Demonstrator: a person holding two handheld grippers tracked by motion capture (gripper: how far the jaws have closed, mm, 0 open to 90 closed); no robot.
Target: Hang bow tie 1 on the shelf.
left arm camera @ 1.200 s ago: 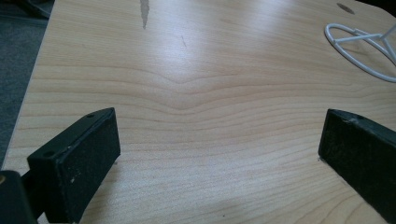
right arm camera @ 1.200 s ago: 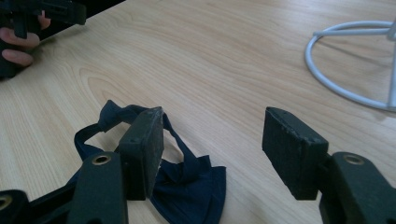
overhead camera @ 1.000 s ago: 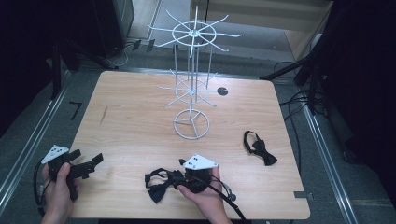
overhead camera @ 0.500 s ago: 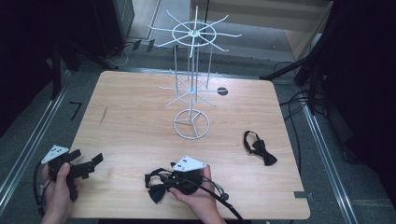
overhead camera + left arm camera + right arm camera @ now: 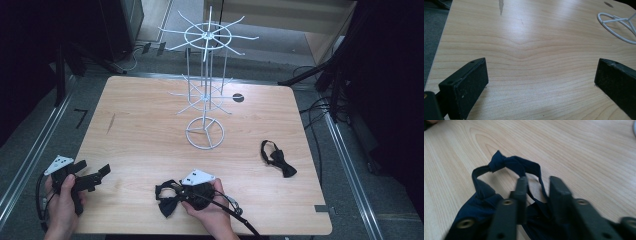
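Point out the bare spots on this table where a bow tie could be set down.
Bare wood on the table lies left of the white rack, between it and the left gripper. Another patch lies between the rack's base and the far bow tie. The near edge is crowded: the right gripper works the near bow tie.

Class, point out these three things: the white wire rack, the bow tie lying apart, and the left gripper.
white wire rack [image 5: 205,132], high view, its ring base
bow tie lying apart [image 5: 278,159], high view, its knot
left gripper [image 5: 106,170], high view, between its jaw tips
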